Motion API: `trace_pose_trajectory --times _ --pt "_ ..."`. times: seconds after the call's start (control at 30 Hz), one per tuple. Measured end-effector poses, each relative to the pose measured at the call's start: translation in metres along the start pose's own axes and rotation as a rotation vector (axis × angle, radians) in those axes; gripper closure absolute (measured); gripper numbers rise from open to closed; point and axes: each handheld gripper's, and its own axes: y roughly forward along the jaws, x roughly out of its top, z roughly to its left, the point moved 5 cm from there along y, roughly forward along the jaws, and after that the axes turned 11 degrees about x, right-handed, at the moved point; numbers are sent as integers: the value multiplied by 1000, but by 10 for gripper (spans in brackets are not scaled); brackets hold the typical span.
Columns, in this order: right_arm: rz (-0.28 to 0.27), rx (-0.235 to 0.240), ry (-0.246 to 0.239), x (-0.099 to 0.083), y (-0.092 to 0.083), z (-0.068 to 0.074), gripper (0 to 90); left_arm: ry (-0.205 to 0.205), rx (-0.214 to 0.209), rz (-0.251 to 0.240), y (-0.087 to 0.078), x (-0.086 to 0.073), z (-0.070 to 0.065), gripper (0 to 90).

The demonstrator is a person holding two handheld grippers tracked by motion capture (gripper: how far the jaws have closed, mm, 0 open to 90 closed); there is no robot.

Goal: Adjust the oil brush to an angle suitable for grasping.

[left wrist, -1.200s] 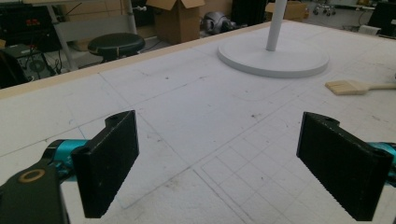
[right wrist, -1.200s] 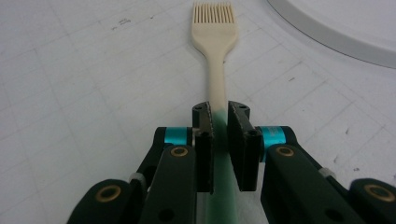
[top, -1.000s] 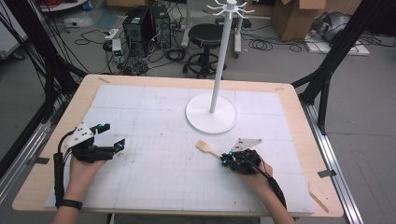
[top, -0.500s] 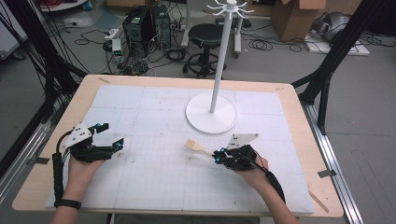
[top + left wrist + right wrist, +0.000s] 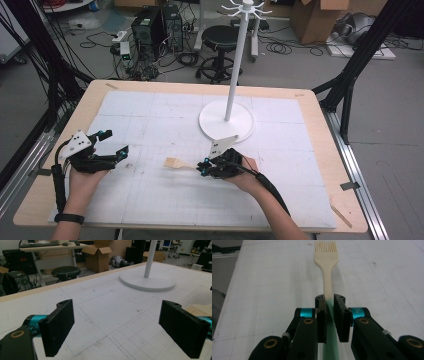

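The right gripper's fingers clamp the brush handle; its long axis runs straight out beyond them, bristles farthest away, over the tabletop. The left gripper's fingers stand wide apart, empty

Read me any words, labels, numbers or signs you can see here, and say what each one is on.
No text can be read.
Right gripper, shut on the brush: small dark marks on its teal ring, too blurred to read.
Cardboard boxes behind the table: no legible print.
White stand, white mat, left gripper: no text visible.
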Motion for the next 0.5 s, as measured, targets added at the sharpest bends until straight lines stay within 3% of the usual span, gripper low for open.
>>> trace_pose_trajectory --times 0.27,0.5 --pt "30 93 -43 13 33 7 821 4 -4 0 0 0 0 137" --pt "65 130 -51 14 53 7 820 6 -7 4 0 0 -1 136"
